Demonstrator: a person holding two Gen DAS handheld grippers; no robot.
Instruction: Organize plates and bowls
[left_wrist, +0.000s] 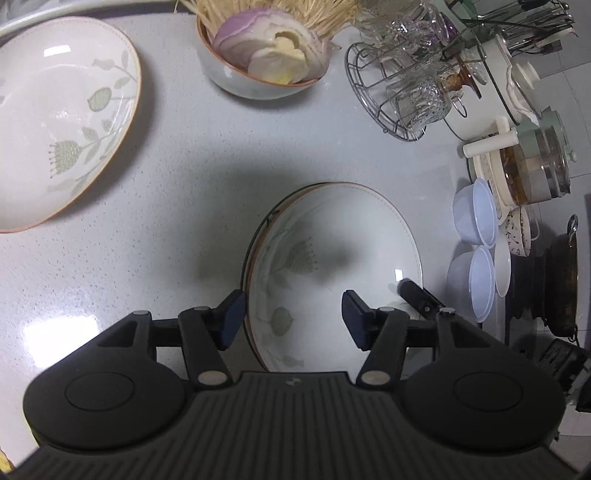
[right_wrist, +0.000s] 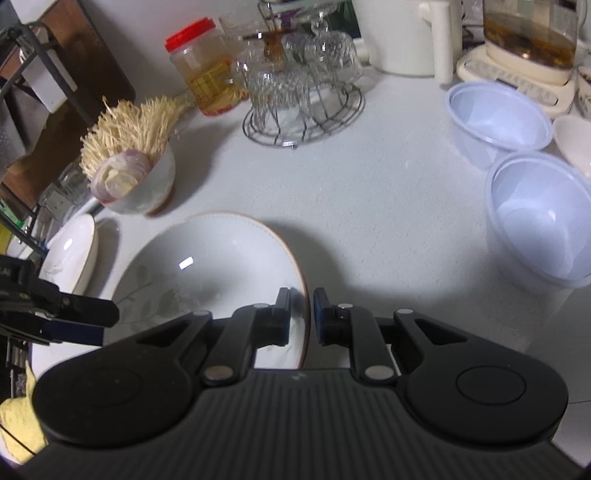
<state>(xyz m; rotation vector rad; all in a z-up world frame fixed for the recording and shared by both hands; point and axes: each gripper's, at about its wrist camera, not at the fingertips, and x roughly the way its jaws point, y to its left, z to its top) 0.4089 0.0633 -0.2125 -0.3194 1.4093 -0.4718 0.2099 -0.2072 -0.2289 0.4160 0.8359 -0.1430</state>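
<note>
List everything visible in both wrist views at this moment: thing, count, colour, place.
floral plate: one, white with green flowers, centre, over a dark-rimmed dish beneath
second floral plate: one, same pattern, far left
food bowl: one, white, holding onion slices and pale mushrooms, back left
plastic bowls: two, translucent bluish, right
glass rack: one, wire, holding clear glasses, back
jar: one, red lid, yellowish contents, back
kettle: one, glass on cream base, back right
countertop: white, speckled
left gripper: black, open astride the plate's rim
right gripper: black, shut on the plate's rim
</note>
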